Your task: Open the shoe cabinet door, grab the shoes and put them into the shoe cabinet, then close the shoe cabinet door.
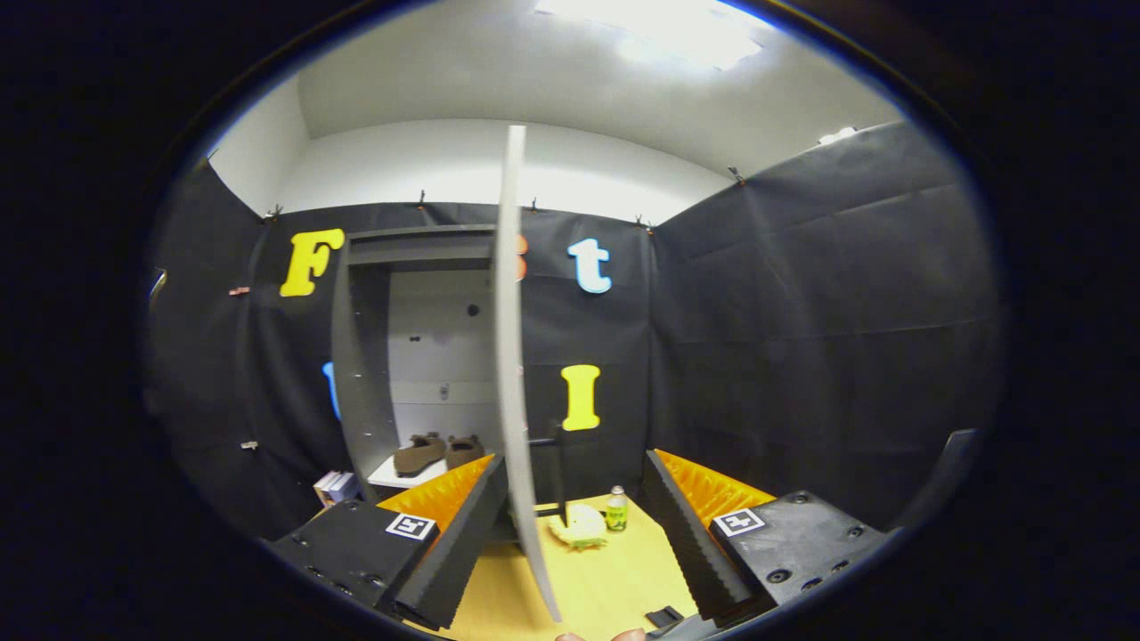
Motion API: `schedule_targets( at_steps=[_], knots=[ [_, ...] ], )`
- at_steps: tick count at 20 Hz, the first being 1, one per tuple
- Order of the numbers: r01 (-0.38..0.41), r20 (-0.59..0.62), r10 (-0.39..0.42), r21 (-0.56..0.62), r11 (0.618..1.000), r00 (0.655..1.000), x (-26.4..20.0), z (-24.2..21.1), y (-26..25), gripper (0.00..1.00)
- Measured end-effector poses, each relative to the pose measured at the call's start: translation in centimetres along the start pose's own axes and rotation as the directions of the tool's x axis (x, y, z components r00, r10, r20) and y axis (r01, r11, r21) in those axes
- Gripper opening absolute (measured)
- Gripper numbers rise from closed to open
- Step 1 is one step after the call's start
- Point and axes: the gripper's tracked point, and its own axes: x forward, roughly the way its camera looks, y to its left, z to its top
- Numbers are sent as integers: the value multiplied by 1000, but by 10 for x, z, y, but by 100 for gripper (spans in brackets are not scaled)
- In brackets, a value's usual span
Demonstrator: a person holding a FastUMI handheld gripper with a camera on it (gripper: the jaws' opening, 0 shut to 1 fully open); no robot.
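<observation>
As tongs (570, 525) gape, door (512, 356) edge between, shoes (438, 452) inside cabinet (361, 374).

I count one shoe cabinet (361, 356) with one door (509, 356), swung open and seen edge-on between my tongs' (570, 543) two fingers (463, 534), which stand apart. Two brown shoes (436, 452) sit inside. On the tabletop (614, 579): one small green bottle (616, 509) and one pale yellow-green object (581, 527).
</observation>
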Motion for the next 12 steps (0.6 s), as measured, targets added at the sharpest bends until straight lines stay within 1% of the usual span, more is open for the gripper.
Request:
schedule_targets(
  at_steps=[3,6,9,12],
  knots=[
    [72,-21,-71,24,997,997,22,-11,-43,98],
    [107,-63,-108,-13,994,992,53,-31,-65,98],
    [101,-76,-102,-20,995,992,83,-38,-58,98],
    [79,-99,-81,-24,997,992,96,-50,-44,98]
  ],
)
